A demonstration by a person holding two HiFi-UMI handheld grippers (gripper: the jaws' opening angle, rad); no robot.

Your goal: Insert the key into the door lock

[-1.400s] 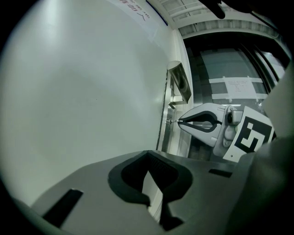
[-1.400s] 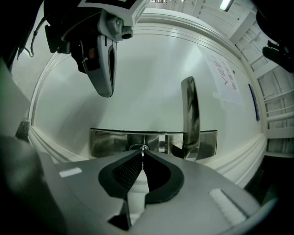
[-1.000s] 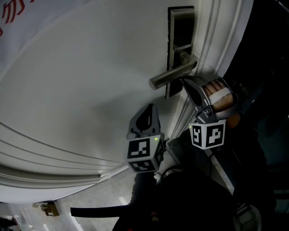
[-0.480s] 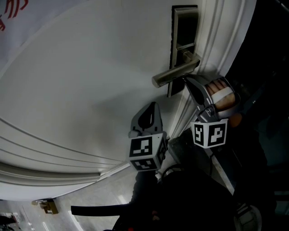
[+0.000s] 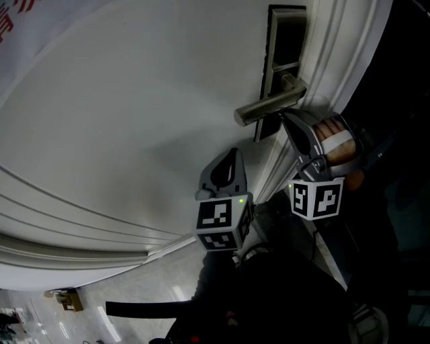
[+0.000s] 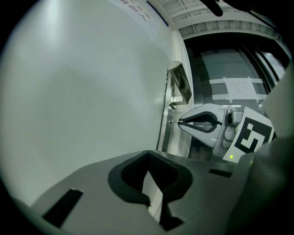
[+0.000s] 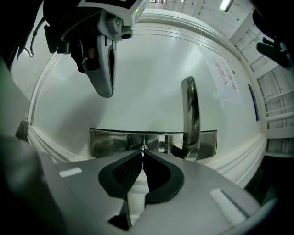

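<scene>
Contact at the keyhole is the business of this moment. The right gripper (image 7: 142, 156) has its jaws pressed together on the key (image 6: 173, 122), a thin metal sliver that juts past the tips and meets the keyhole (image 7: 139, 148) in the lock plate (image 7: 108, 140). Whether the blade has gone in or only touches the opening cannot be told. The key seems to be held in line with the jaws so that a push along the gripper's own axis drives it square to the door (image 5: 134, 121). The gripper sits just beside the lever handle (image 7: 190, 114) without touching it, probably to keep the lever from being nudged.

The left gripper (image 6: 148, 153) is closed on nothing. It hangs near the door panel, apart from the lock, and points toward the other tool — most likely parked out of the way.

The door is a smooth, matt white panel with raised moulding lines along its edge and frame (image 5: 336, 40). A white sheet with red print (image 5: 17, 13) shows at the upper left of the head view. The lock plate is polished metal and mirrors its surroundings, so the small keyhole is hard to pick out against the glare. The room is dim — a strip of pale floor (image 5: 134, 295) lies below the door, and dark glass bearing a paper notice (image 6: 239, 85) stands beyond the door's edge.
</scene>
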